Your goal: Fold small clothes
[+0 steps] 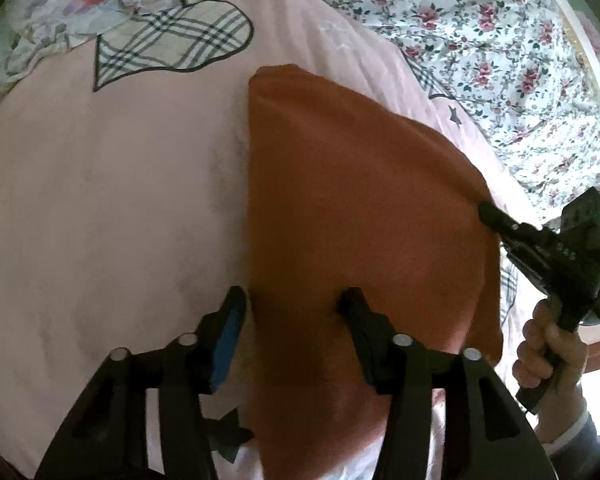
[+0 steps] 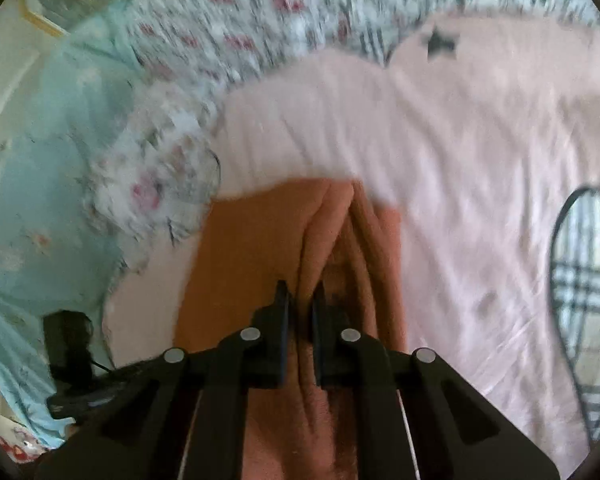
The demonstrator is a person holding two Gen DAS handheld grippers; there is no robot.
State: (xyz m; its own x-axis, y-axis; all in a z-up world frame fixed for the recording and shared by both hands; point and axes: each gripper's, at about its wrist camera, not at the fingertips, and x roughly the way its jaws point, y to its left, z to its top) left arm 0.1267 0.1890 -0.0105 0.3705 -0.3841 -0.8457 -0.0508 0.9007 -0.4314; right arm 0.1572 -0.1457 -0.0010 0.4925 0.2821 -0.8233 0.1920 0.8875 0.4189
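On the bed, a pink sheet [image 1: 100, 200] is lying flat, soft and a little wrinkled. Up at 12 o'clock a flowery blanket [image 1: 480, 40] is bunching up, white with small red roses. A checked heart shape [image 1: 172, 40] with a dark edge is sitting on the sheet at 11 o'clock, and a small dark star [image 2: 440, 42] is showing in the right wrist view at 1 o'clock.

Near the middle, the orange cloth [image 1: 360, 200] is lying on the sheet, fuzzy and thick. Its near end is running out of sight under the left tool [image 1: 296, 300].

That left tool is spreading wide over the cloth's near edge, gripping nothing. One finger is showing a blue pad [image 1: 224, 344].

At 3 o'clock the right tool [image 1: 486, 212] is pinching the cloth's far edge, and a hand [image 1: 548, 356] is holding its handle. From its own camera, the right tool [image 2: 300, 300] is squeezing a fold of orange cloth [image 2: 240, 248].

Much of that view is blurry, so the flowers are hard to make out.
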